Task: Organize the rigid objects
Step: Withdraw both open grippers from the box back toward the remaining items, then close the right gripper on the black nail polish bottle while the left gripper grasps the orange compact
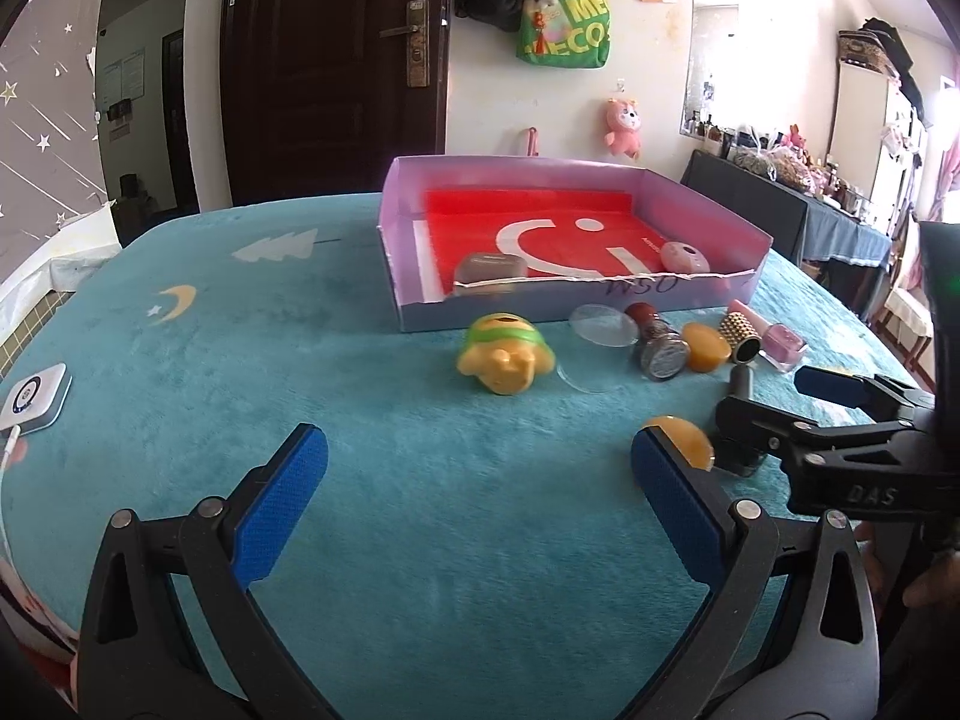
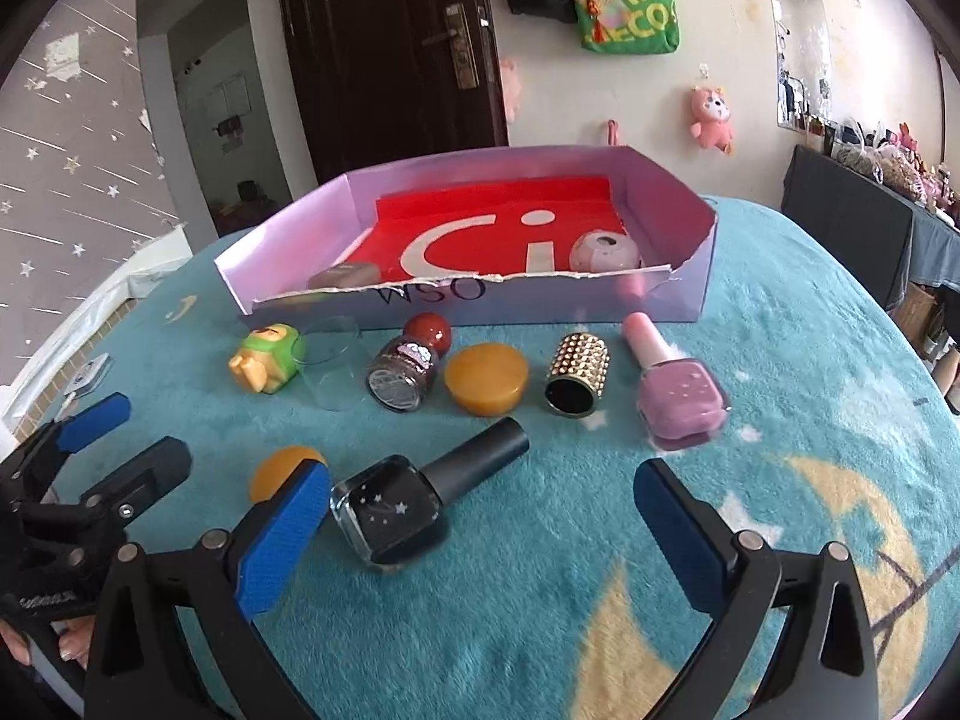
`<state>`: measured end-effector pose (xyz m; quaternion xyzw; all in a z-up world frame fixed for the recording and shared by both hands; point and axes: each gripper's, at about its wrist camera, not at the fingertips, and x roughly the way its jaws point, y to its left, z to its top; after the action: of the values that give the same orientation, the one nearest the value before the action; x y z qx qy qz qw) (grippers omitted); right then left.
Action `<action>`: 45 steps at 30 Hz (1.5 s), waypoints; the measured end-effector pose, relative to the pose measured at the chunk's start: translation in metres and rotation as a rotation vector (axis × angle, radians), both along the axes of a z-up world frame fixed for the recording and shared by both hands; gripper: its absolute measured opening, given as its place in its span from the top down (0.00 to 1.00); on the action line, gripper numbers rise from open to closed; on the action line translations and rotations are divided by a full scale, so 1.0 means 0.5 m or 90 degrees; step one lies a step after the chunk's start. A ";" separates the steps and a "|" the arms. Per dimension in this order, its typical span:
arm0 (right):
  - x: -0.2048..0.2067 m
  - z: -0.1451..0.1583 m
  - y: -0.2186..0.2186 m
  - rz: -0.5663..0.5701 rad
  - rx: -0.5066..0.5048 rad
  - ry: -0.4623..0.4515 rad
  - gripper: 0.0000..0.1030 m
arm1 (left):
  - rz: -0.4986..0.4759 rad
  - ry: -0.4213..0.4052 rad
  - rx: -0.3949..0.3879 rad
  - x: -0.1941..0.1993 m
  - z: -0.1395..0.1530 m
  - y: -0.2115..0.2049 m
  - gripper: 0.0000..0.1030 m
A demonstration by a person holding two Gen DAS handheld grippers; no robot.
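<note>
Teal blanket spread over the whole table, printed with moons and stars. Shallow lilac box toward the far side, red sheet on its floor, torn front wall marked "WSO"; inside, a brown case near the left front corner and a pink round case near the right front corner. Left gripper low over bare blanket, jaws wide, nothing between them. Right gripper just above the blanket, jaws wide, with a black polish bottle lying on its side between them, close to the left pad, cap pointing at the box. Just in front of the box, a row from left to right: yellow-green toy, clear cup on its side, glitter bottle with red cap, amber disc, studded gold tube, pink polish bottle. Second amber disc left of the black bottle, partly hidden behind the right gripper's left pad. White device at the blanket's left edge.
</note>
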<state>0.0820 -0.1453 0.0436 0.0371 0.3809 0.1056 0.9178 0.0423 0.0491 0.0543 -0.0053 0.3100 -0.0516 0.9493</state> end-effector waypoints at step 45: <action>-0.026 -0.026 -0.050 0.107 -0.054 -0.006 0.19 | -0.186 0.101 0.001 0.054 -0.045 -0.116 0.19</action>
<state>0.0691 -0.1703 0.0305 -0.0344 0.3825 0.1663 0.9082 0.0692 -0.0087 0.0318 0.0363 0.3814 -0.1883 0.9043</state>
